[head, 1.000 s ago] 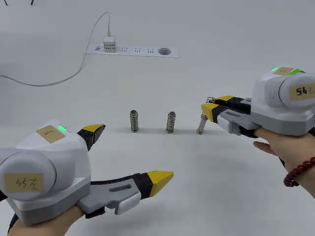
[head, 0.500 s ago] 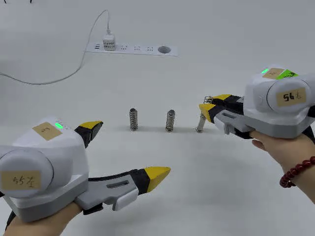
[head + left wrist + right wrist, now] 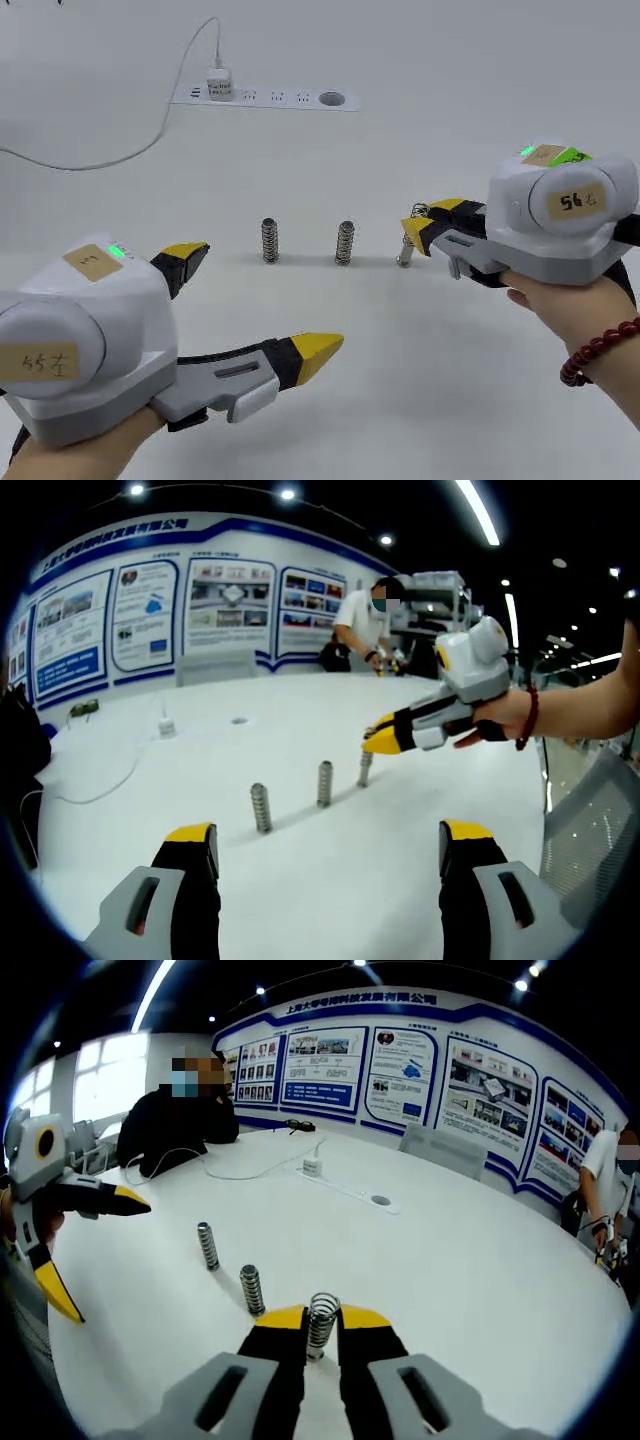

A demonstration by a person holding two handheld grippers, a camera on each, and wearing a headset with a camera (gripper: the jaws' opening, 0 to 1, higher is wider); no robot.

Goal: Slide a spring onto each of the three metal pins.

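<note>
Clearly the right claw (image 3: 418,222) is the busy one. Its yellow-tipped jaws are pressed together on the upper turns of a coiled grey metal spring (image 3: 321,1312), which hangs down between them in the right gripper view. The coil's foot meets the third metal pin (image 3: 405,252), a short silvery post at the right end of the row that leans a little in the head view. How much of the post sits inside the coil I cannot tell. Just beside it the middle sleeved pin (image 3: 345,243) and, further along, the left sleeved pin (image 3: 270,240) stand upright on the plain white worktop (image 3: 450,390), each wearing its own coil from top to base. The left claw (image 3: 255,300) is spread wide with nothing between its jaws, low and near the person, well apart from the row. By my reading two of the three pins are done. The last is under way and needs the coil pushed fully down and let go. A white power strip (image 3: 270,98) lies at the far side.
</note>
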